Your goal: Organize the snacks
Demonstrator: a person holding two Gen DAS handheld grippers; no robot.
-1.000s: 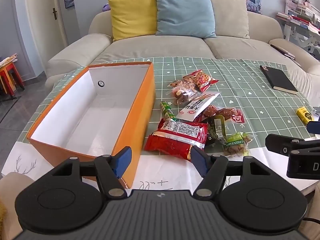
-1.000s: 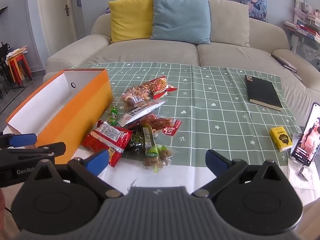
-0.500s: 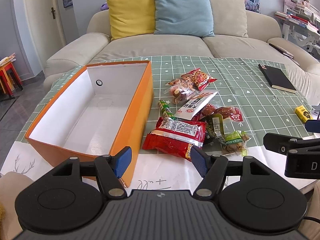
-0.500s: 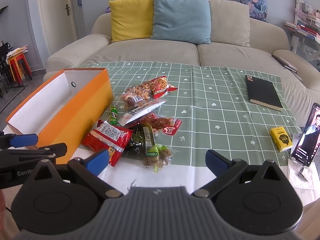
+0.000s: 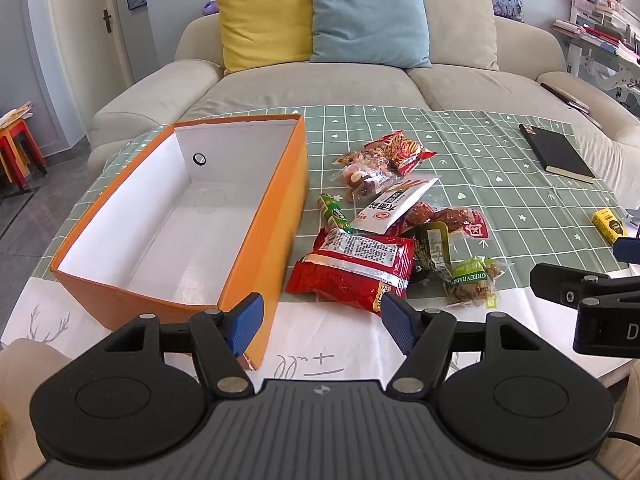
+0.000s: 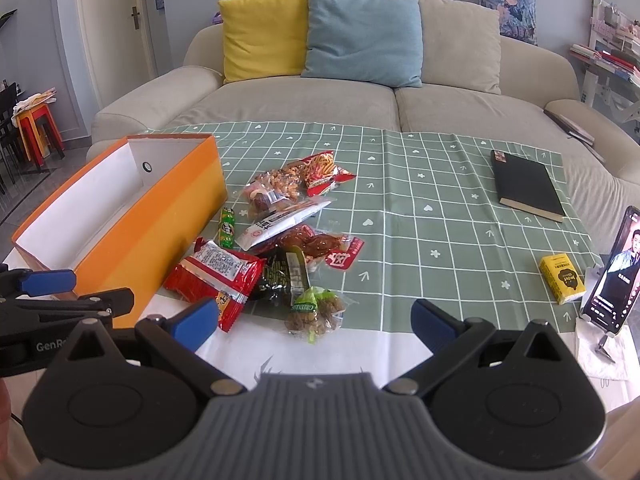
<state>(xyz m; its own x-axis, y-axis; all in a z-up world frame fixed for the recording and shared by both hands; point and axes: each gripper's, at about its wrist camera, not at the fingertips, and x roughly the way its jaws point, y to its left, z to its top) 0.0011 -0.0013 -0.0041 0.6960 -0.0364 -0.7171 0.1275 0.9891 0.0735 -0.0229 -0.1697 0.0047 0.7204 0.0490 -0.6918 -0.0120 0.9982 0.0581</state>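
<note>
Movement: nothing is being shifted since a second ago; both grippers are being held still.
Room: bare tablecloth (image 6: 440, 216) is being left open right of the snack pile (image 5: 384, 236).
Box: orange box (image 5: 224, 216) is being shown empty, left of the pile.
Left gripper (image 5: 320, 320): jaws are being held wide, nothing between, short of the red packet (image 5: 352, 268).
Right gripper (image 6: 312, 320): jaws are being held wide, empty, the raisin bag (image 6: 316, 308) just beyond.
Right view only: phone (image 6: 616, 272) is being shown.

A loose heap of snack packets (image 5: 384, 236) lies just beside the empty, open orange box (image 5: 276, 216).
</note>
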